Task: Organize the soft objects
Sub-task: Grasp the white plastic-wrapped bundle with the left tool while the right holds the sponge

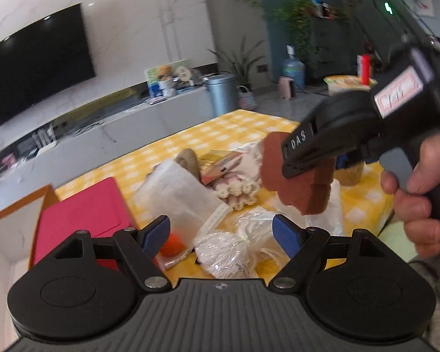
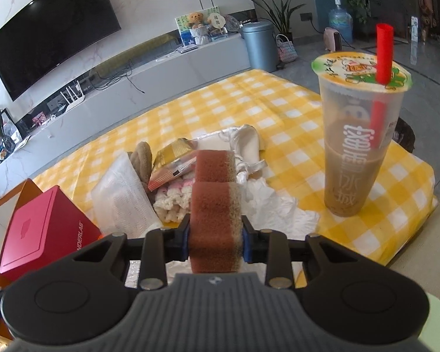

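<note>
My right gripper (image 2: 215, 242) is shut on a brown sponge (image 2: 215, 205), which sticks up and forward between the blue pads. In the left wrist view that sponge (image 1: 296, 176) hangs above the pile, held by the right gripper (image 1: 303, 164) in a person's hand (image 1: 416, 199). My left gripper (image 1: 221, 236) stands open over a clear plastic bag (image 1: 234, 252) with nothing between its fingers. The pile on the yellow checked cloth (image 2: 249, 99) holds a white packet (image 2: 123, 193), a cream and pink knitted piece (image 2: 173, 199), a gold wrapper (image 2: 173, 158) and white plastic (image 2: 249, 143).
A red box (image 2: 41, 231) lies at the left by an orange-edged tray (image 1: 17, 205). A tall milk tea cup (image 2: 358, 140) with a red straw stands at the right on the cloth. A small orange thing (image 1: 171, 243) sits under the white packet. Behind are a TV, a low cabinet and a bin.
</note>
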Tool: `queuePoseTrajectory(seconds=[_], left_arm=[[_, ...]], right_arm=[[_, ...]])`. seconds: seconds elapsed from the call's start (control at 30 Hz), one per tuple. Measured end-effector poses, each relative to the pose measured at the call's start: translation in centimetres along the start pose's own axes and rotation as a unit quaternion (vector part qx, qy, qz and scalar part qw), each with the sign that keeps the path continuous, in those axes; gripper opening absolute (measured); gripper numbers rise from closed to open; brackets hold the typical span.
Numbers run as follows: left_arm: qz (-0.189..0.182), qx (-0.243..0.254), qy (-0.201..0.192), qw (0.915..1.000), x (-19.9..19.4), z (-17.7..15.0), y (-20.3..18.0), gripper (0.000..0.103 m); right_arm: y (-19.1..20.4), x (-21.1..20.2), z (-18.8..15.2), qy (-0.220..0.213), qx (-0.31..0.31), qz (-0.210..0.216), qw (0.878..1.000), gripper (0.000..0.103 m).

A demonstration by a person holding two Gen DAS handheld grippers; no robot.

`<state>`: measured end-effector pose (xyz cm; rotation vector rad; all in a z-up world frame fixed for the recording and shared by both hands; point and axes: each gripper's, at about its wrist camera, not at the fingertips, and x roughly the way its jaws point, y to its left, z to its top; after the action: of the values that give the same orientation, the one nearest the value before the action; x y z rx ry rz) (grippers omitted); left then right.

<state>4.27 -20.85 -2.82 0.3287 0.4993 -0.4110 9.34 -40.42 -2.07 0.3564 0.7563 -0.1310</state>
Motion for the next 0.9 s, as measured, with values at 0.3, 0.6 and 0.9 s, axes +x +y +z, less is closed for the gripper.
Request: queuePoseTrajectory(seconds=[0.3,0.6,0.9], left_arm=[[-0.034,0.028,0.046,0.9979,5.3,-0.9,-0.4,0.093],[0.000,0.037,0.080,0.9961,8.6,-2.4,-0.6,0.092],[0.008,0.045,0.085,0.9954,8.5,-3.1,-1.4,0.064]], right_arm=[[-0.3,0.6,0.1,0.010,0.002,0.005,1.000,0.031],[-0.2,1.1,-0.1,0.018,-0.005,0.006,1.000,0.031],[-0.3,1.3,-0.1,0.022,-0.001,0.009,1.000,0.031]])
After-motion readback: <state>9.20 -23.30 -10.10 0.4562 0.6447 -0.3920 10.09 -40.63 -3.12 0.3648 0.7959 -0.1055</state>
